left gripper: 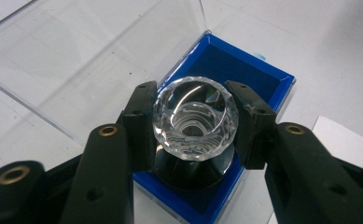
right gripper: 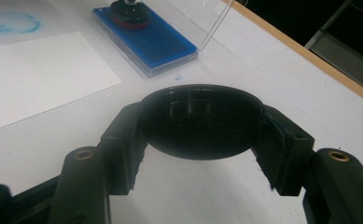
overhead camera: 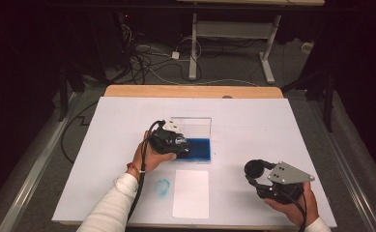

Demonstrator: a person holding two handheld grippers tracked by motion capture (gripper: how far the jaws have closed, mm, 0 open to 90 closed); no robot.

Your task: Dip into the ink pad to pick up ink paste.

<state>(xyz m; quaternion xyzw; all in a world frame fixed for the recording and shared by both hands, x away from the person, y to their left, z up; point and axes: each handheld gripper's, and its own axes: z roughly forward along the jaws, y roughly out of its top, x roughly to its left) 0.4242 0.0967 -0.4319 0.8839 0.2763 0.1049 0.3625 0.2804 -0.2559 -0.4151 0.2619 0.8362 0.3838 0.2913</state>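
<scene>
We see the desk (overhead camera: 253,121), covered in a white sheet, carrying all items. Near its front edge lies a white paper (overhead camera: 191,193), with a faint blue ring mark (overhead camera: 163,187) just to its left on the sheet.

Behind the paper sits an ink pad case (overhead camera: 198,148) with a blue inner pad; its clear lid (overhead camera: 191,126) stands raised at the rear. In the left gripper view we observe the same blue pad (left gripper: 244,70) beneath the jaws.

The left tool (overhead camera: 172,141) is positioned over the left end of the case. Its jaws are clamped on the faceted clear knob of a stamp (left gripper: 195,119); the stamp's dark base sits down on the blue pad, upright.

The right tool (overhead camera: 256,176) rests well apart from the case, toward the right front of the desk, low over the sheet. Its jaws are clamped on a round black cap (right gripper: 201,121), one jaw on each side of the rim, with the hollow side turned toward the right gripper view's camera. In that view the case (right gripper: 156,44) and the stamp (right gripper: 130,14) appear farther off.
</scene>
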